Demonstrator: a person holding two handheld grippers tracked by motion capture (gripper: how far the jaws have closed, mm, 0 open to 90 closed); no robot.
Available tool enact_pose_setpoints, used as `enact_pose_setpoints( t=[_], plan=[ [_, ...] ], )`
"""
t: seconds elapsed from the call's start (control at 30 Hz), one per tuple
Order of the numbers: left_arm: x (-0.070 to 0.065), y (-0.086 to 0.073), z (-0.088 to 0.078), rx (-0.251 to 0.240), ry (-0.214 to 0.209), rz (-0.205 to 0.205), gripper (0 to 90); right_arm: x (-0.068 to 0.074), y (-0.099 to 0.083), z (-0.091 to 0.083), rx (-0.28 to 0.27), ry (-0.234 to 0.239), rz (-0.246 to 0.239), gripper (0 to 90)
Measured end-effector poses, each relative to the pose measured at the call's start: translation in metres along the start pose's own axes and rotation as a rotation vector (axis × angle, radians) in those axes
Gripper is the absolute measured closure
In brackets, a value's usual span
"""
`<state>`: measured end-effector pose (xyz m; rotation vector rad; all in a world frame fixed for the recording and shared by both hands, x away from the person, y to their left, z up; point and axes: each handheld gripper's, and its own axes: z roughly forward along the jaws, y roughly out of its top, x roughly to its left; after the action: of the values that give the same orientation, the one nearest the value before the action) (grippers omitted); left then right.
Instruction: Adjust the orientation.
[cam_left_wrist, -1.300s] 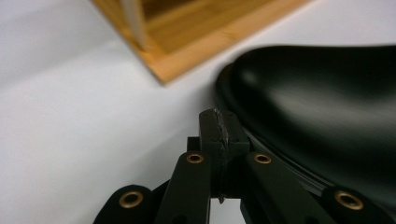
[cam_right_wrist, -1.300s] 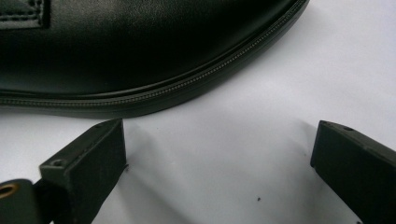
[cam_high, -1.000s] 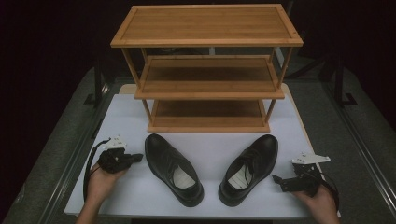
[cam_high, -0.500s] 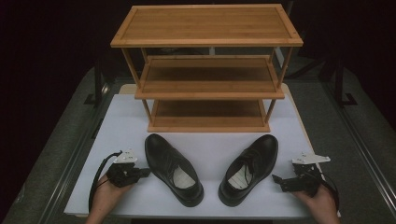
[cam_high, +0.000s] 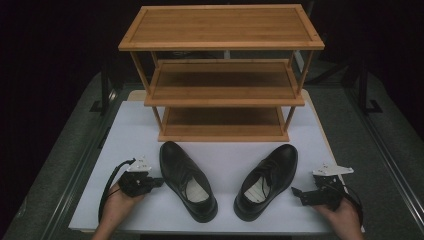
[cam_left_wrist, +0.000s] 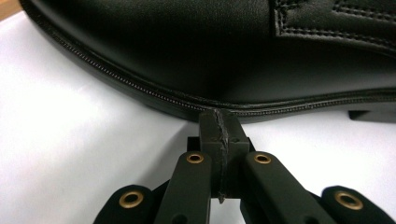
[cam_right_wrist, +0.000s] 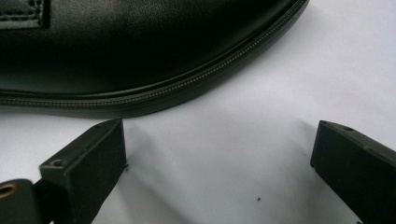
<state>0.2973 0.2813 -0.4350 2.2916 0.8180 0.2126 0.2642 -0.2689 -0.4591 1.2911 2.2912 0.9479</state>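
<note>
I have the left gripper (cam_high: 159, 182) pressed shut with nothing between its jaws, its tip just beside the left shoe (cam_high: 187, 179) on the white table (cam_high: 125, 135). My right gripper (cam_high: 296, 192) stands wide, empty, near the right shoe (cam_high: 267, 179), below the wooden rack (cam_high: 222, 75).

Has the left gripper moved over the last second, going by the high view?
Yes. The left gripper has come toward the table's near edge and a little rightward, along the left shoe, which lies where it did. Its jaws are shut.
</note>
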Motion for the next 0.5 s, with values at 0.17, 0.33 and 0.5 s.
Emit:
enact_pose_setpoints(
  t=[0.17,0.33,0.5],
  plan=[
    [0.003,0.009,0.009,-0.005,-0.009,0.007,90.0,0.000,0.000,0.000,-0.002,0.000,-0.002,2.9],
    [0.004,0.017,0.016,-0.006,-0.016,0.008,90.0,0.000,0.000,0.000,-0.001,0.001,0.000,2.8],
    [0.005,0.024,0.023,-0.012,-0.022,0.006,90.0,0.000,0.000,0.000,0.000,0.000,-0.003,2.8]
  ],
)
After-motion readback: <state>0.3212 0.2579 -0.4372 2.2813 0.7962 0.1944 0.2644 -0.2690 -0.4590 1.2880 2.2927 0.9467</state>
